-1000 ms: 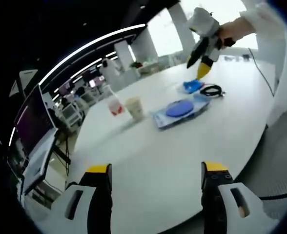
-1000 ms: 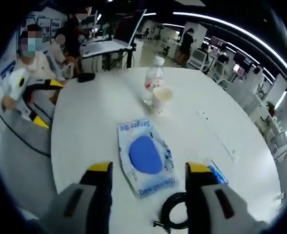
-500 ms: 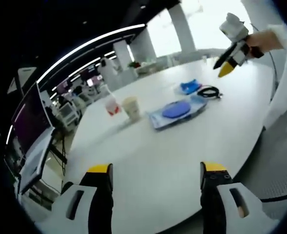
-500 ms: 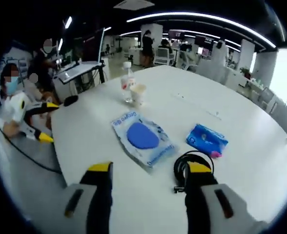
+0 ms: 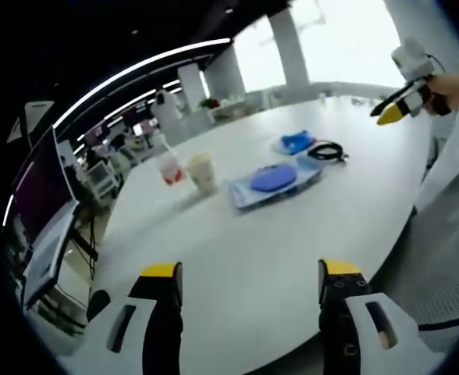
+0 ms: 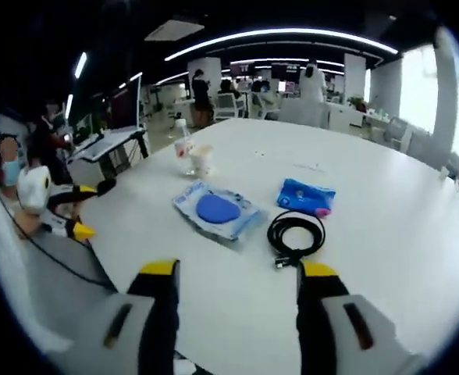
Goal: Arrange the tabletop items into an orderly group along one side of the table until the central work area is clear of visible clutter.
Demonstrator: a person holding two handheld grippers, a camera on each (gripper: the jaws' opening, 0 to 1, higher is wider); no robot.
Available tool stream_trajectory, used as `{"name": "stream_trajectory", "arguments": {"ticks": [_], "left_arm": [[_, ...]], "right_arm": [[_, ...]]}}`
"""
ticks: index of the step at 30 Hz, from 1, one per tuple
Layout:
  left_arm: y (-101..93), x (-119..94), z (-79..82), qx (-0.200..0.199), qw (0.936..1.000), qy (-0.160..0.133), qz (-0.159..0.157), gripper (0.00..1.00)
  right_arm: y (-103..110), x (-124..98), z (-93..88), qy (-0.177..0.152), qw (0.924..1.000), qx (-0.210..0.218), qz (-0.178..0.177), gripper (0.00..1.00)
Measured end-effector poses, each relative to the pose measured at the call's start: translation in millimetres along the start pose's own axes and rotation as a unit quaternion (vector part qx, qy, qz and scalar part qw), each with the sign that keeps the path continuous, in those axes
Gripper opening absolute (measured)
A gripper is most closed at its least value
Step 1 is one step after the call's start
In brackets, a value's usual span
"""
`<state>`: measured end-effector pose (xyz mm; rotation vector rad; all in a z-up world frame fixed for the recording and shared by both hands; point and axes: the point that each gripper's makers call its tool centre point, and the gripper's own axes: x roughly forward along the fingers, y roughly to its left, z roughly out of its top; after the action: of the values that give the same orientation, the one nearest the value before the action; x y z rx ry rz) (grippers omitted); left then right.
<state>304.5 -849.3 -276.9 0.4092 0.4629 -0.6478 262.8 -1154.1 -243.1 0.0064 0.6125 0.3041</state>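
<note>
In the left gripper view, a plastic bottle [image 5: 169, 166] with a red label and a paper cup [image 5: 201, 172] stand upright side by side on the round white table [image 5: 237, 258]. Right of them lies a clear packet with a blue disc [image 5: 272, 180], flat, its long axis running toward the blue pouch [image 5: 295, 142] and the coiled black cable [image 5: 326, 151] beyond it. The items form a loose line across the far half of the table; the near half is bare out to the curved edge. The left gripper [image 5: 245, 281] hangs over that bare near edge, jaws spread wide with nothing between them, well apart from every item. At the far right the right gripper [image 5: 397, 108] is held off the table edge.

In the right gripper view, the left gripper [image 6: 54, 215] shows at the left, beside the table. Bottle [image 6: 183, 145] and cup [image 6: 201, 159] stand touching or nearly so (hard to tell), then packet [image 6: 217, 211], cable [image 6: 295, 234] and pouch [image 6: 304, 197]. The right gripper [image 6: 237, 277] is parted and empty, the cable just beyond its right jaw.
</note>
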Motion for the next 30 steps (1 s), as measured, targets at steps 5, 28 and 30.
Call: {"name": "stream_trajectory", "arguments": {"ticks": [5,28,30], "left_arm": [[-3.2,0,0.9,0.001,1.0,0.002,-0.009,0.67],[-17.9,-4,4.0,0.026,0.9988,-0.004,-0.043,0.7],[-13.1,-4,2.2,0.025,0.9992,-0.001,-0.032,0.7]], "right_arm": [[8,-5,-6.0,0.001,1.0,0.005,0.001,0.58],[41,-18,-16.2,-0.016,0.9988,0.037,-0.027,0.57],[40,-16,-17.2,-0.009,0.9991,0.034,-0.025,0.57]]}}
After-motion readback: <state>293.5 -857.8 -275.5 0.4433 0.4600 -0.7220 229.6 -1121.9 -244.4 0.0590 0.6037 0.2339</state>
